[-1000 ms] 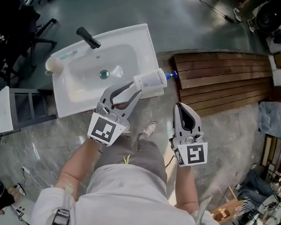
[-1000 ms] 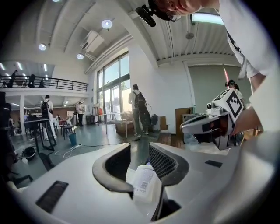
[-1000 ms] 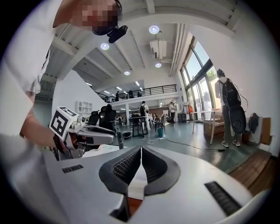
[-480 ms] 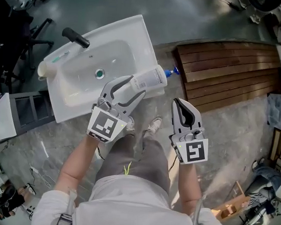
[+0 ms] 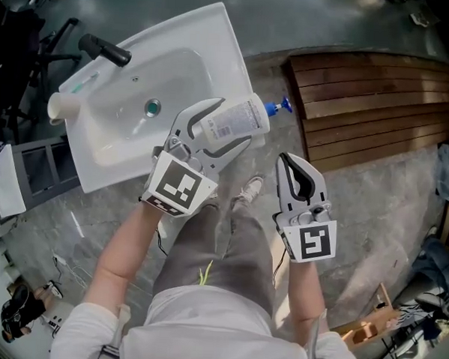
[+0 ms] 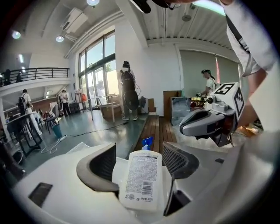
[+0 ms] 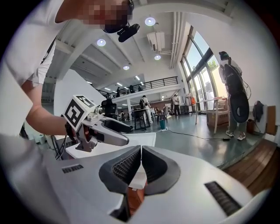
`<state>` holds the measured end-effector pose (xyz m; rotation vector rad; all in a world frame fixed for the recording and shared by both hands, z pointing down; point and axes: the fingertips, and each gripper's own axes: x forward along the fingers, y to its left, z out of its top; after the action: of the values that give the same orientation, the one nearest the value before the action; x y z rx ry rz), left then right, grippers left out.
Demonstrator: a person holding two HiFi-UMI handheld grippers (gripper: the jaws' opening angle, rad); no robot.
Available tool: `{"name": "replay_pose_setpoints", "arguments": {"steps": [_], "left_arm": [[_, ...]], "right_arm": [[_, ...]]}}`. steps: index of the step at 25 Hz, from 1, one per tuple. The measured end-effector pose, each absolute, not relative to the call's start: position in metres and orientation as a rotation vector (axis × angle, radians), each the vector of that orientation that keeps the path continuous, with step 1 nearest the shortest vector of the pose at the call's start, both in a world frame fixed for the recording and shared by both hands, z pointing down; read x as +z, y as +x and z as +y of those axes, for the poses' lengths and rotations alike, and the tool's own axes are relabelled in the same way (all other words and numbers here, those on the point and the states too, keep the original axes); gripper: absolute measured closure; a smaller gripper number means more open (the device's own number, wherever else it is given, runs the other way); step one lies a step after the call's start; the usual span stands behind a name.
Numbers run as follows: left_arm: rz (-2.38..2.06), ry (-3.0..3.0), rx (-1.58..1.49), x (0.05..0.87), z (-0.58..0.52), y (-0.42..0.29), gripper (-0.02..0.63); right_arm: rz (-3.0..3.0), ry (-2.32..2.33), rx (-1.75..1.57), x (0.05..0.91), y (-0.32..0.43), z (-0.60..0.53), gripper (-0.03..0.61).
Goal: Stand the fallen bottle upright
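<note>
Overhead, a white washbasin (image 5: 194,38) lies beside slatted wooden decking (image 5: 364,100). Compared with a second ago, the left gripper (image 5: 233,121) has advanced from the bottle's base to straddle its body. Its jaws are opening, with the bottle between them and a gap at each pad, so nothing is clamped yet. The task therefore appears to be at the pre-grasp stage, with the lift still to come. The right gripper (image 5: 287,160) is closed and empty, well apart from the bottle. The pump bottle (image 5: 239,117) is white with a printed barcode label. It lies on its side at the basin's corner rim, its blue pump head (image 5: 277,106) pointing toward the decking.
</note>
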<state>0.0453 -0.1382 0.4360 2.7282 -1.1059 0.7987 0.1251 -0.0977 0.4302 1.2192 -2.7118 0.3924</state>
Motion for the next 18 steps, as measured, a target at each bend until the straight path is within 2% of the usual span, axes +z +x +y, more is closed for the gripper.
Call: {"name": "replay_pose_setpoints", "arguments": {"steps": [4, 18], "left_arm": [[-1.031, 2.708, 0.823, 0.45, -0.149, 0.06, 0.257], [-0.811, 2.642, 1.192, 0.505, -0.163, 0.08, 0.176]], "right_arm": [[-2.721, 1.197, 0.409, 0.444, 0.121, -0.102, 0.541], [-2.744, 1.204, 0.444, 0.464, 0.129, -0.121, 0.541]]}}
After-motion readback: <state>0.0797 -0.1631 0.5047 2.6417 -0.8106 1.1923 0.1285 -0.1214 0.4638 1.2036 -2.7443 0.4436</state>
